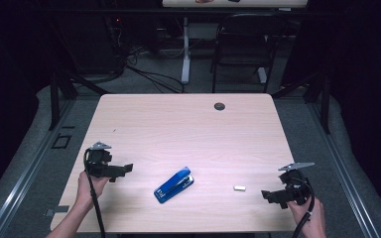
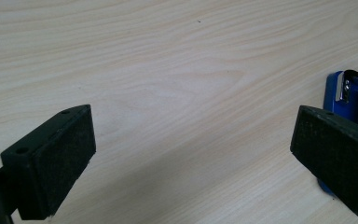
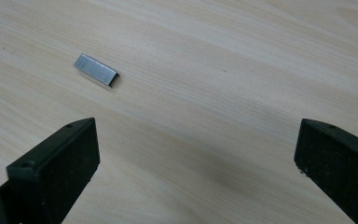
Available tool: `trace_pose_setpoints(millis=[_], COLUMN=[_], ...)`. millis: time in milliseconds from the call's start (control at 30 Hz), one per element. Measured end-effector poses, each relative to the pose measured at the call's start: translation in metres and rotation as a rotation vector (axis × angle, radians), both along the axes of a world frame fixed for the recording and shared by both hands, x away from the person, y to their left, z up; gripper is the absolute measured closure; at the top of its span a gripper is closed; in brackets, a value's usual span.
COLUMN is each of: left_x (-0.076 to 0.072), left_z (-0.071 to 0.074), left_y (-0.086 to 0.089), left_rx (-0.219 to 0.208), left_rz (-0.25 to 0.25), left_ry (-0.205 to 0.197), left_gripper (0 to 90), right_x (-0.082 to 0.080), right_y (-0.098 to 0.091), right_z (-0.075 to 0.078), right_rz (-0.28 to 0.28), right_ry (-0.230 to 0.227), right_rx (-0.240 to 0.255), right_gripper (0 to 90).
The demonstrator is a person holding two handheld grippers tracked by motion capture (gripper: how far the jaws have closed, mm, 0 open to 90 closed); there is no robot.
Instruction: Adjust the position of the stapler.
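Left gripper (image 1: pixel 127 169): held low over the near left of the table (image 1: pixel 188 124), jaws wide apart with nothing between them; in the left gripper view bare wood lies between the jaws.
Right gripper (image 1: pixel 266 195): held at the near right, jaws likewise spread wide and empty.
Stapler (image 1: pixel 174 184): blue, closed, lying flat on the near middle of the table between the two grippers, apart from both; its metal-fitted end (image 2: pixel 354 91) shows beside the left gripper's jaw.
Staple strip (image 1: pixel 239 188): small silver bar lying loose on the wood between the stapler and the right gripper, touching neither.
Step in hand: judged the approach, nothing gripped yet.
Next move: likely the left gripper steadies the stapler while the right closes on the thin strip, which calls for a low, square pinch.
Containers: the stapler's magazine is shut; whether it holds staples cannot be told.
Far edge: a dark grommet (image 1: pixel 220 106) in the tabletop.
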State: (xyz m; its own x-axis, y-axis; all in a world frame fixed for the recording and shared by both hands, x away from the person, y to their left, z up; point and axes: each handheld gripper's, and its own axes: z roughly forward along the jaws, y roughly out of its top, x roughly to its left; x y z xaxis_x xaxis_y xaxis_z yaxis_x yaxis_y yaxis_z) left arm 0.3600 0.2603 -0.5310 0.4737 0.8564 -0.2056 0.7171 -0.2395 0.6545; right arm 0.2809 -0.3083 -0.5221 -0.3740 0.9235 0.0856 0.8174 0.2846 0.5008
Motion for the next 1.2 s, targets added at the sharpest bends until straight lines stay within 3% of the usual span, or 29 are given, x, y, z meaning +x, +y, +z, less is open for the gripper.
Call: trace_pose_setpoints(millis=[167,367,567,767,900,1100,1133,1200], left_x=[-0.002,0.001,-0.002,-0.006,-0.011,-0.012,-0.012,-0.012], left_z=[-0.002,0.000,0.001,0.002,0.008,0.010,0.009,0.008], left_y=[-0.003,-0.016,-0.033,-0.047,-0.060,-0.083,-0.088,-0.096], left_rx=[0.016,-0.018,0.035,0.055,0.086,0.103,0.104,0.123], left_rz=[-0.020,-0.003,-0.097,-0.137,-0.172,-0.213,-0.221,-0.225], left_ry=[0.014,0.005,-0.003,0.009,-0.024,-0.032,-0.028,-0.041], left_gripper=[0.2,0.0,0.0,0.0,0.0,0.0,0.0,0.0], right_x=[0.000,0.000,0.001,0.000,0.000,0.001,0.001,0.001], right_y=[0.002,0.002,0.004,0.000,0.004,0.003,0.003,0.003], right_z=[-0.002,-0.002,-0.002,-0.003,-0.001,-0.005,-0.006,-0.005], right_rz=[0.007,0.016,0.033,0.031,0.039,0.050,0.047,0.047], right_ry=[0.010,0.006,0.004,0.028,0.020,0.053,0.053,0.054], right_rx=[0.009,-0.001,-0.002,0.008,0.004,-0.012,0.008,0.003], right_gripper=[0.0,0.0,0.0,0.0,0.0,0.0,0.0,0.0])
